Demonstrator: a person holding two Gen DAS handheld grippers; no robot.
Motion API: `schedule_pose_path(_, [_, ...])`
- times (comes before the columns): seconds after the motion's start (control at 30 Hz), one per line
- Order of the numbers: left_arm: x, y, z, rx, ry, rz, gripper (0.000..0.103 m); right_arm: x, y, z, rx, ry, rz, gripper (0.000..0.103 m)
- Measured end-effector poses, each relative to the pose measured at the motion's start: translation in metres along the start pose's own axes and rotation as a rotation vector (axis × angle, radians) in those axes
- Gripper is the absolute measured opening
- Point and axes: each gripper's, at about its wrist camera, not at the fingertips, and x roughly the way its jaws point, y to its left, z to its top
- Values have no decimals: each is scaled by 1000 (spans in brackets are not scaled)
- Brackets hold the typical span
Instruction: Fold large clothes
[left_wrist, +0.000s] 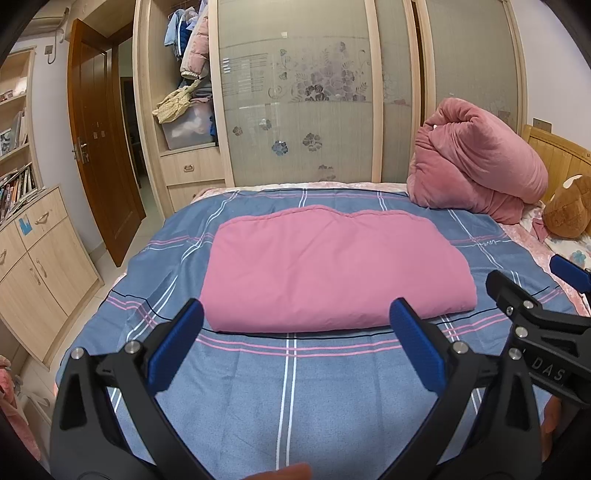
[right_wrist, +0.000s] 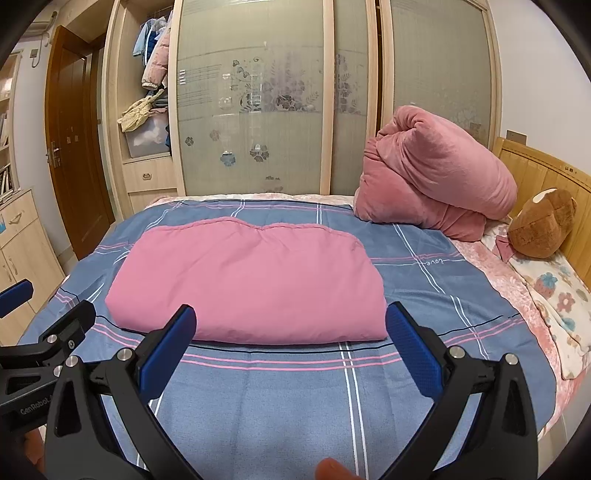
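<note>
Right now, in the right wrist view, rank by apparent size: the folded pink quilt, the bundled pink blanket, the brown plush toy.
1. Folded pink quilt
2. Bundled pink blanket; it lies farther back, so its true size may be similar.
3. Brown plush toy, clearly smallest.

Pink padded garment (left_wrist: 332, 269) (right_wrist: 247, 280): folded into a thick, broad rectangular bundle, lying flat on the blue plaid bedspread (left_wrist: 291, 387) (right_wrist: 295, 398) about mid-bed. Top surface smooth with shallow creases; the far edge shows a puckered, stitched seam dipping near its middle. Near edge is a rounded fold, running roughly parallel to the pink stripes just beside it.
</note>
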Motion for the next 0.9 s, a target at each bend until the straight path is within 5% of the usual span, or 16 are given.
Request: schedule_pose_path(0.9, [1, 1, 0, 3, 1, -5, 101, -1, 1, -3, 5, 3, -3, 102])
